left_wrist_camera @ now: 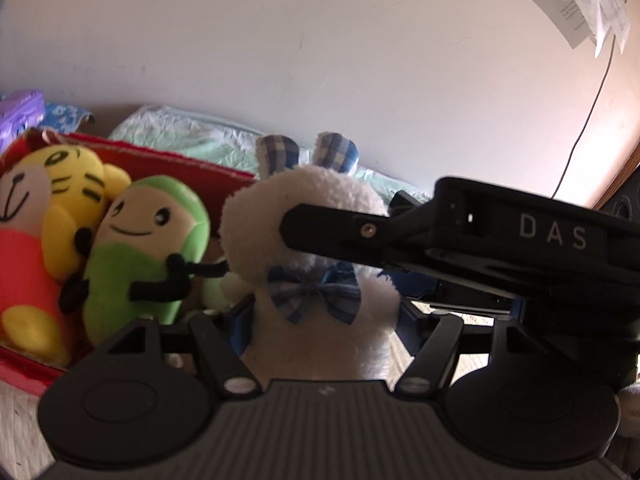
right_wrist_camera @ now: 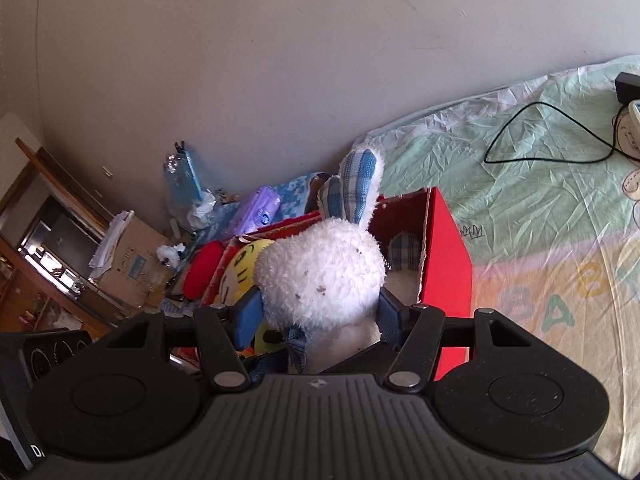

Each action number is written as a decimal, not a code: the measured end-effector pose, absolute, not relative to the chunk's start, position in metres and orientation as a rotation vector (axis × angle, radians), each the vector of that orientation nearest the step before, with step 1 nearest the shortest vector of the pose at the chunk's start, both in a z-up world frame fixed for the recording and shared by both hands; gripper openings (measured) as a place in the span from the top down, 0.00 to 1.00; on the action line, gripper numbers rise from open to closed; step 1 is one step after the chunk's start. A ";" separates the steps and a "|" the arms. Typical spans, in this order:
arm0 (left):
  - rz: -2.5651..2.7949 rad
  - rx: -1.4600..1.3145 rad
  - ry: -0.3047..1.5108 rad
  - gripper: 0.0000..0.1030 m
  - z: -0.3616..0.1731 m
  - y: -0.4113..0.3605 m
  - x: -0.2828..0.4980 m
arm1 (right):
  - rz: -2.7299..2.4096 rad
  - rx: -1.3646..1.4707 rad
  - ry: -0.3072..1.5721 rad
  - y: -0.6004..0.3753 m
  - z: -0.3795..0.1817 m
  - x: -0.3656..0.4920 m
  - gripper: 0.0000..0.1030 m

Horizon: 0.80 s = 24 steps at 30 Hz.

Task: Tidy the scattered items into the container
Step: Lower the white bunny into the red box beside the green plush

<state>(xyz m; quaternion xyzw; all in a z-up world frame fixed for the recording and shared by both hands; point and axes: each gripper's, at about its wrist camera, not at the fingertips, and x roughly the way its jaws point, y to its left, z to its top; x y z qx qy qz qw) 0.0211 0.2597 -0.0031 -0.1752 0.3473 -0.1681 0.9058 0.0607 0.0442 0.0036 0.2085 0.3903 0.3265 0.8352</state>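
Observation:
A white plush rabbit (left_wrist_camera: 304, 208) with blue checked ears and bow tie is held upright over the red box (left_wrist_camera: 168, 168). My left gripper (left_wrist_camera: 320, 320) is shut on the rabbit's body, blue pads on both sides. My right gripper (right_wrist_camera: 318, 312) is shut on the same rabbit (right_wrist_camera: 320, 276) at its neck, seen from behind; its black body (left_wrist_camera: 520, 248) crosses the left wrist view. A green plush (left_wrist_camera: 148, 248) and a yellow tiger plush (left_wrist_camera: 68, 216) lie inside the box (right_wrist_camera: 444, 264).
The box stands on a mint-green bed sheet (right_wrist_camera: 540, 184) by a white wall. A black cable (right_wrist_camera: 552, 136) lies on the sheet at right. A purple packet (right_wrist_camera: 260, 212), a cardboard carton (right_wrist_camera: 132, 264) and clutter sit beyond the box at left.

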 end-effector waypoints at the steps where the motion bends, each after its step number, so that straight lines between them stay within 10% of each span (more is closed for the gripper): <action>1: -0.355 -0.366 0.725 0.31 -0.006 0.263 0.022 | 0.677 0.441 0.833 0.047 0.001 0.061 0.40; 24: -0.404 -0.282 0.777 0.31 -0.030 0.296 0.036 | 0.595 0.407 0.889 0.096 -0.017 0.057 0.42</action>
